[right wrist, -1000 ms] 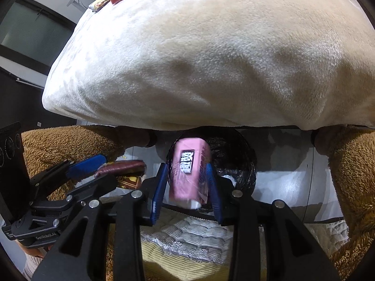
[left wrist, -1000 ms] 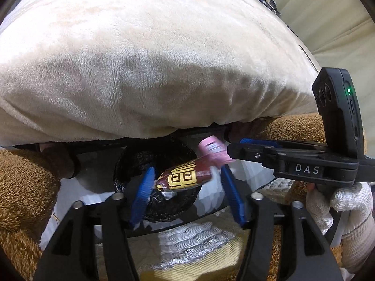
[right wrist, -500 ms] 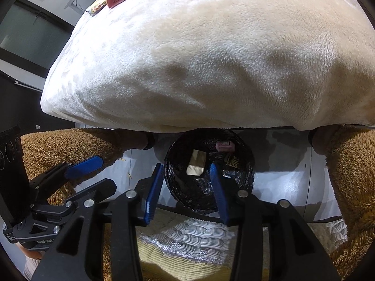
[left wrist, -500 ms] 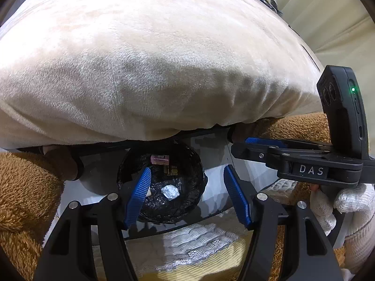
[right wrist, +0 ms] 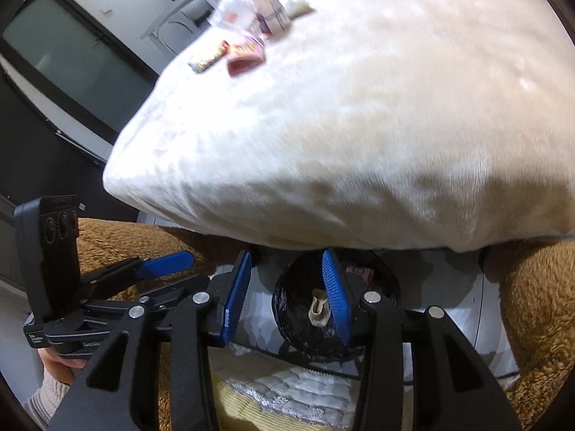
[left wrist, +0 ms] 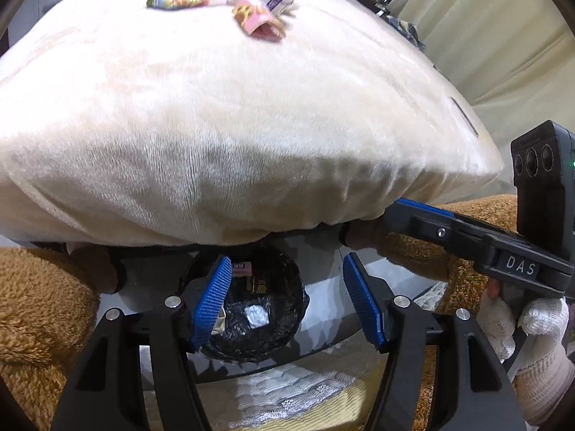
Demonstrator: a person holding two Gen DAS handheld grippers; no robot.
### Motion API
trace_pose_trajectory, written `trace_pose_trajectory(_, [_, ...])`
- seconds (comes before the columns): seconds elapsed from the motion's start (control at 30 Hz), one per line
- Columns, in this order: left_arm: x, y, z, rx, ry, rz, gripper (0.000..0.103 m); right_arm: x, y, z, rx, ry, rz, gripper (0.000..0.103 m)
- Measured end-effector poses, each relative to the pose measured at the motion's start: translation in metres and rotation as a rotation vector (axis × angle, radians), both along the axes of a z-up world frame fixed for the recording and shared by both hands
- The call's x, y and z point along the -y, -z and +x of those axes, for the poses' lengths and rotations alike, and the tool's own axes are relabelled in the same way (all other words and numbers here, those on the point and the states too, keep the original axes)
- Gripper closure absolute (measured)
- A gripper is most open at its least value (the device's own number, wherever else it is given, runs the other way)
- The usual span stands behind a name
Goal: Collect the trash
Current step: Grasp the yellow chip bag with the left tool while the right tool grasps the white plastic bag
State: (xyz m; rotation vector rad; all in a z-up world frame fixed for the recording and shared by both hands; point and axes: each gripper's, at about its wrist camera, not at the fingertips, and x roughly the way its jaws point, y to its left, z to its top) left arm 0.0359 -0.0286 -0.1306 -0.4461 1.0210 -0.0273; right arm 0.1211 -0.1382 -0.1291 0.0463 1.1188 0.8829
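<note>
Both grippers hang with jaws spread and empty: the left gripper [left wrist: 287, 298] low in the frame's centre over the black-lined trash bin [left wrist: 248, 309], the right gripper [right wrist: 287, 294] likewise, its right finger crossing the bin [right wrist: 305, 330]. A cream plush cushion [left wrist: 233, 125] fills the upper frame, with loose wrappers [left wrist: 251, 3] at its top edge. Brown fleece [left wrist: 36, 316] flanks the bin. Inside lie a pink wrapper [left wrist: 241, 268] and a foil ball [left wrist: 256, 316].

The right tool [right wrist: 284, 294] hangs open and empty over the black-lined bin [right wrist: 298, 330]; wrappers [right wrist: 244, 52] lie on the cream cushion [right wrist: 359, 125]
</note>
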Motion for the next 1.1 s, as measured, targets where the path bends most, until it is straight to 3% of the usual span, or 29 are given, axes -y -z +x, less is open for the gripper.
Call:
trace_pose_trajectory(0.4, [-0.041, -0.066, 0.007, 0.173, -0.061, 0.066, 0.040, -0.028, -0.062, 0.036, 0.235, -0.042, 0.039, 0.057])
trace_pose_trajectory(0.57, [-0.071, -0.089, 0.027, 0.190, -0.088, 0.133, 0.040, -0.047, -0.070, 0.065, 0.267, -0.056, 0.032, 0.057])
trace_pose_trajectory(0.63, [-0.082, -0.094, 0.039, 0.193, -0.095, 0.161, 0.040, -0.055, -0.070, 0.075, 0.284, -0.065, 0.027, 0.051])
trace_pose_trajectory(0.83, [-0.107, -0.092, 0.069, 0.164, -0.095, 0.209, 0.039, -0.079, -0.072, 0.102, 0.303, -0.085, 0.015, 0.044])
trace_pose_trajectory(0.97, [-0.118, -0.092, 0.089, 0.147, -0.082, 0.238, 0.029, -0.092, -0.073, 0.121, 0.313, -0.082, 0.012, 0.044])
trace_pose_trajectory(1.1, [-0.124, -0.094, 0.112, 0.147, -0.051, 0.288, 0.029, -0.108, -0.072, 0.141, 0.313, -0.073, 0.008, 0.038])
